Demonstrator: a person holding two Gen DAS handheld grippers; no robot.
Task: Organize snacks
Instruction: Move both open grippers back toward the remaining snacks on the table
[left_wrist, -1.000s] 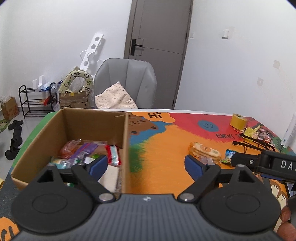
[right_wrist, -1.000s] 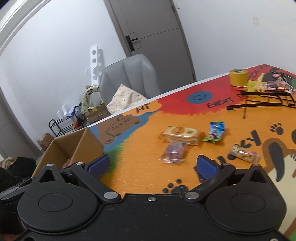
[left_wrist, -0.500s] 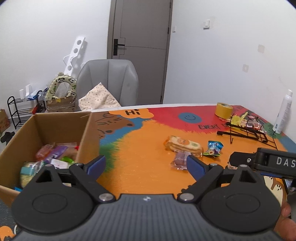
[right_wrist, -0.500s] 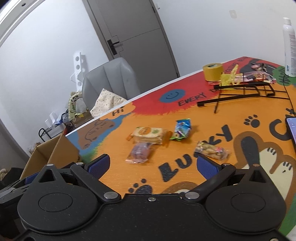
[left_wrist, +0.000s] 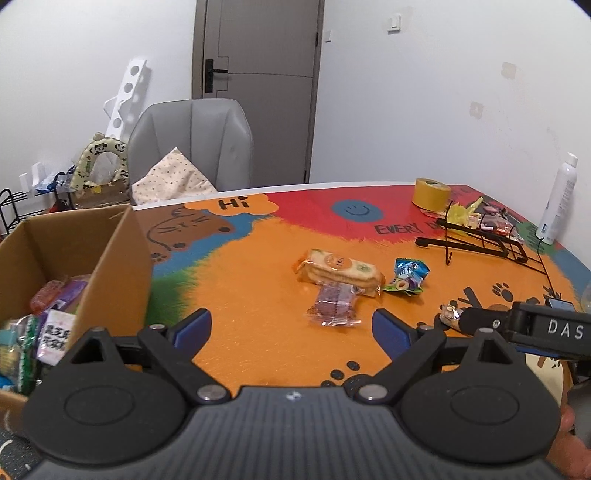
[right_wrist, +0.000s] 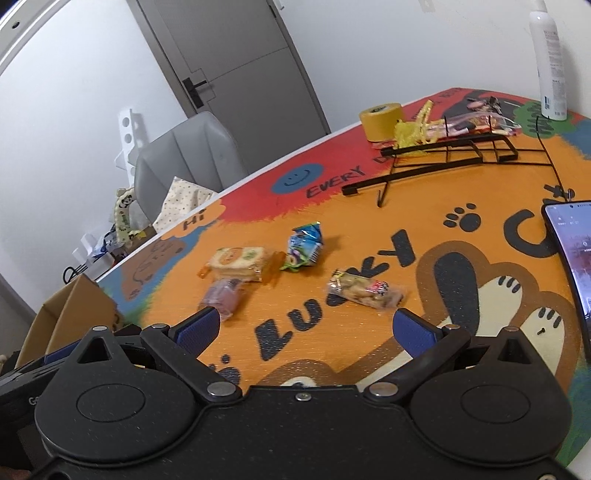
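Four loose snacks: lying on the orange part of the surface (left_wrist: 258, 280), well apart from the cardboard box (left_wrist: 110, 258) at its left edge.
Biscuit pack (left_wrist: 340, 266): long axis crosswise, touching the purple packet (left_wrist: 334, 305) just in front.
Blue-green packet (left_wrist: 406, 276): just right of the biscuit pack.
Nut bar (right_wrist: 364, 288): nearest the right claw (right_wrist: 306, 328), long axis slanting.
Surroundings: black wire rack (right_wrist: 450, 155), yellow tape roll (right_wrist: 380, 120), white bottle (left_wrist: 559, 199), phone (right_wrist: 572, 258).
Left claw (left_wrist: 291, 328): released, nothing between pads.
Right claw: released, empty.
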